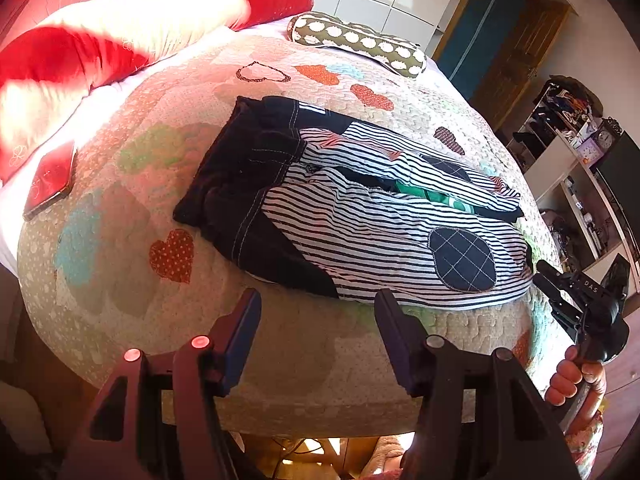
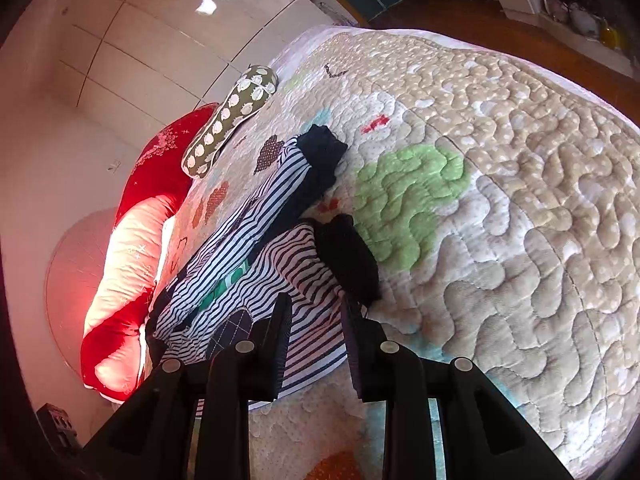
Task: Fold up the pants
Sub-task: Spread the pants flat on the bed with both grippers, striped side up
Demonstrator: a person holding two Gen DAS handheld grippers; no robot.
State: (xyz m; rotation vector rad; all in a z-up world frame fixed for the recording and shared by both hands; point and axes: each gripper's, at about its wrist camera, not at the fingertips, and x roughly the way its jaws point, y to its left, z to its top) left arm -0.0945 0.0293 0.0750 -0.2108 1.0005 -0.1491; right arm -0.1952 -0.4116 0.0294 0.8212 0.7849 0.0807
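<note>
Lying flat on quilt: striped pants, waistband toward red pillow, cuffs toward bed's foot | left gripper: fingers spread, nothing held, hovering just short of near leg edge | right gripper: fingers spread, straddling striped fabric beside dark cuff, grip unconfirmed | phone on quilt, well apart

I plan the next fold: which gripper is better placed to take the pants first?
Right. The right gripper is open over the pants near the black cuff. The left gripper hovers short of them, over the quilt.
</note>
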